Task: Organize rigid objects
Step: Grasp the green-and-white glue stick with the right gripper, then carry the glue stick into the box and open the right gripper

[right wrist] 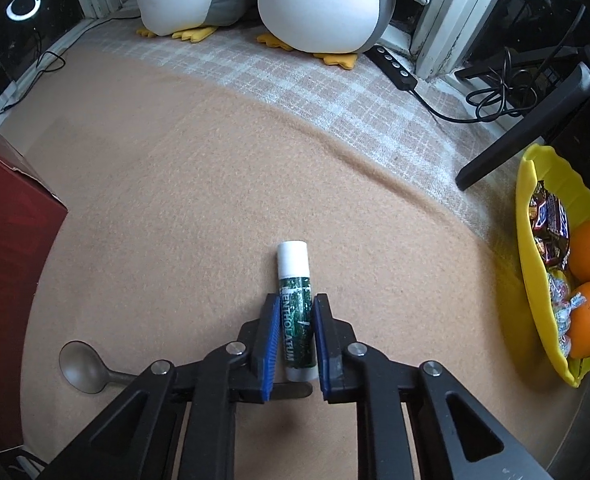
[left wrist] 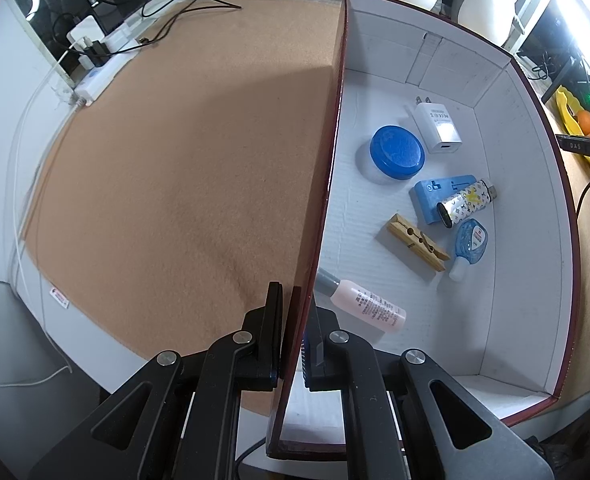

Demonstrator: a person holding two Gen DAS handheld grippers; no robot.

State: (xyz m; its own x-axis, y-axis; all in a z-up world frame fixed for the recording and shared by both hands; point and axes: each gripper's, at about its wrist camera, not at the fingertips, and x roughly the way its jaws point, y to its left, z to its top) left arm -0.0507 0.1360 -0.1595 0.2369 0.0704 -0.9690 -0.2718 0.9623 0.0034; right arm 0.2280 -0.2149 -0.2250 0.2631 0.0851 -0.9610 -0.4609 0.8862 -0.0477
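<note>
Between the right gripper's (right wrist: 293, 334) blue pads, which are pressing its green sides, the lip balm tube (right wrist: 294, 312) is lying on the blanket, long axis running along the fingers, white cap pointing away, while the left gripper (left wrist: 295, 334) is clamping the box wall (left wrist: 327, 184)

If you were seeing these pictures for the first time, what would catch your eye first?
Probably the green lip balm stick lying on the tan blanket, clamped between the right gripper pads. Next, the white-lined box, its side wall pinched by the left gripper, with a blue lid, a charger and a clothespin inside. Two plush penguins sit at the back.
</note>
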